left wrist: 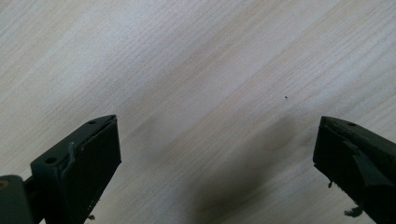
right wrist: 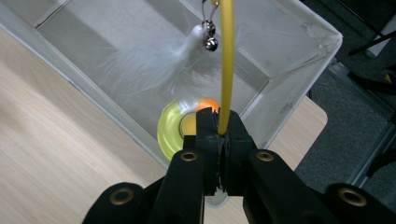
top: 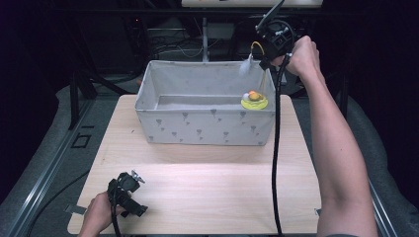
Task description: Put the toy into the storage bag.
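A cat-teaser toy hangs from my right gripper point(top: 267, 61), which is shut on its thin yellow rod point(right wrist: 227, 65) above the far right corner of the grey fabric bin point(top: 205, 126). The rod point(top: 267, 81) runs down to a yellow disc base point(top: 254, 102) with an orange ball, just inside the bin's right end. In the right gripper view, the jaws point(right wrist: 219, 122) pinch the rod; a white feather point(right wrist: 154, 60) and a small bell point(right wrist: 211, 44) dangle beside it over the disc point(right wrist: 169, 128). My left gripper point(top: 134, 196) rests open at the table's front left point(left wrist: 217, 135), with nothing between its fingers.
The bin has a printed pattern and stands at the back middle of the light wooden table point(top: 212, 182). A black cable point(top: 275, 148) trails from the right gripper down across the table. Dark floor and metal stands surround the table.
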